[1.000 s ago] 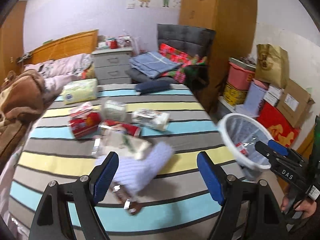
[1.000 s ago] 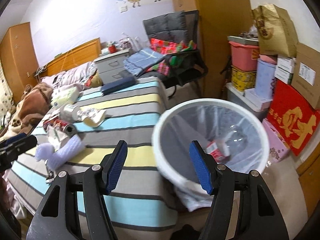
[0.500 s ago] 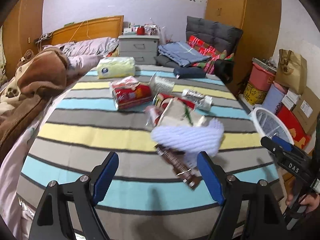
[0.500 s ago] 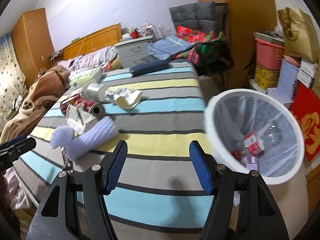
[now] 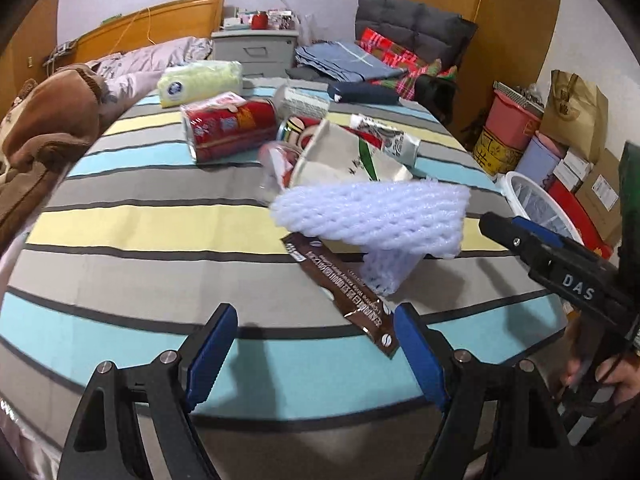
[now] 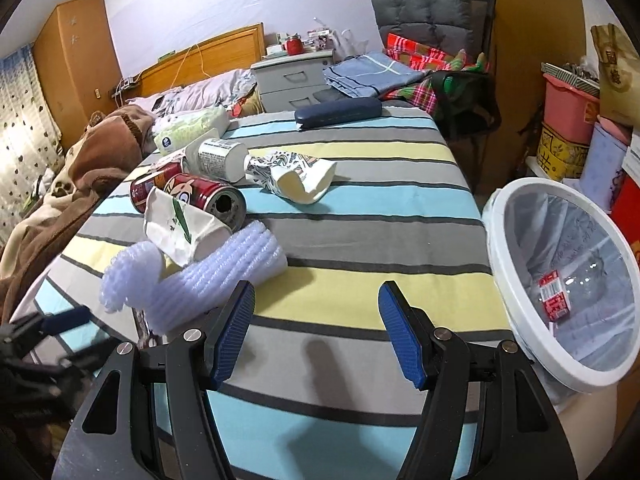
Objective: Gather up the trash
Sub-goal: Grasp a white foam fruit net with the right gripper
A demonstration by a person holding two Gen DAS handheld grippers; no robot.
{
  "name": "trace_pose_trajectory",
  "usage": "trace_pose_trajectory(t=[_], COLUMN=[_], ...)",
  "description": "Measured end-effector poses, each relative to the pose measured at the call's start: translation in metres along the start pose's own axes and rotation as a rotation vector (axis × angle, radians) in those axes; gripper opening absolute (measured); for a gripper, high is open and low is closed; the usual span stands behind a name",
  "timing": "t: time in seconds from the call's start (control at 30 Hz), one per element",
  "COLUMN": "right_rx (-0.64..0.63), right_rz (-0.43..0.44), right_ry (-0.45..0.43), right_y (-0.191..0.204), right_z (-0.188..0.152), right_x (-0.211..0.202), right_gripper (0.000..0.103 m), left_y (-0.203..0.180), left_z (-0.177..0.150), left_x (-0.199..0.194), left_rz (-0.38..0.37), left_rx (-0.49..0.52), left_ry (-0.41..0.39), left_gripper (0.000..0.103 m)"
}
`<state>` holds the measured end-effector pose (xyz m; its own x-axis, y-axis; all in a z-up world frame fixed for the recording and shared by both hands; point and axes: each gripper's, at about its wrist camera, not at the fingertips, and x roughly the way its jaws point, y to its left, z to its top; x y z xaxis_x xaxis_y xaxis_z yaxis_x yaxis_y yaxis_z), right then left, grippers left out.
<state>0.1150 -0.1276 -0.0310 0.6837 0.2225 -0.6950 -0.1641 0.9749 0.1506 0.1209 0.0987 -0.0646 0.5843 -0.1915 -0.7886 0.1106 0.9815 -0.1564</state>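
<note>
- The left hand-held gripper (image 5: 314, 354) hangs over the near edge of the striped bed (image 5: 132, 224) with its jaws wide and nothing between them.
- Just ahead of it, toward its right finger, lies a brown sachet wrapper (image 5: 344, 290), flat on the bedspread. It looks thin, light and slick; a pinch from above may slide off, so the curled near end seems the best place to take hold.
- Touching the wrapper's far end is a white foam net sleeve (image 5: 380, 216), soft, springy and very light. It should squash under the pads, so a grip across its folded middle would likely hold.
- Behind it sit a crumpled paper cup (image 6: 180, 228), a red drink can (image 6: 204, 198) on its side and a white bottle (image 6: 218, 158). The can looks stiff and may roll; take it across the body.
- The right hand-held gripper (image 6: 316, 334) also stands wide and empty, over bare bedspread, with the foam sleeve just beside its left finger.
- Off the bed's right side stands the white bin (image 6: 504, 272), lined with a clear bag, with a small red-labelled scrap already inside.
</note>
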Motion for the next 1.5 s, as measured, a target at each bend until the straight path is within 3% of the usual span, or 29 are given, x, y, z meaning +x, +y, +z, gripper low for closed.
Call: trace_pose_trajectory(t=[0.3, 0.8, 1.0, 1.13, 1.23, 1.3, 1.37, 1.5], right_rx=[-0.001, 0.053, 0.132, 0.095, 0.072, 0.072, 0.078, 0.07], right_rz=[0.016, 0.103, 0.142, 0.135, 0.122, 0.129, 0.13, 0.121], right_ry=[0.019, 0.066, 0.127, 0.134, 0.137, 0.137, 0.132, 0.119], right_y=[0.008, 0.035, 0.037, 0.045, 0.045, 0.042, 0.039, 0.032], right_z=[0.003, 0.008, 0.01, 0.011, 0.011, 0.012, 0.014, 0.016], right_x=[0.008, 0.029, 0.045, 0.046, 0.042, 0.041, 0.04, 0.036], right_gripper=[0.066, 0.066, 0.066, 0.066, 0.065, 0.047, 0.038, 0.029], left_y=[-0.003, 0.064, 0.069, 0.066, 0.062, 0.057, 0.051, 0.042], left_z=[0.006, 0.004, 0.008, 0.012, 0.017, 0.02, 0.023, 0.028], left_x=[0.016, 0.003, -0.001, 0.001, 0.004, 0.007, 0.011, 0.019], left_rz=[0.022, 0.145, 0.08, 0.021, 0.018, -0.003, -0.014, -0.017], left_rx=[0.034, -0.026, -0.044, -0.06, -0.063, -0.057, -0.049, -0.046], left_ry=[0.024, 0.027, 0.011, 0.011, 0.006, 0.008, 0.019, 0.029], left_gripper=[0.08, 0.08, 0.08, 0.08, 0.08, 0.08, 0.08, 0.08])
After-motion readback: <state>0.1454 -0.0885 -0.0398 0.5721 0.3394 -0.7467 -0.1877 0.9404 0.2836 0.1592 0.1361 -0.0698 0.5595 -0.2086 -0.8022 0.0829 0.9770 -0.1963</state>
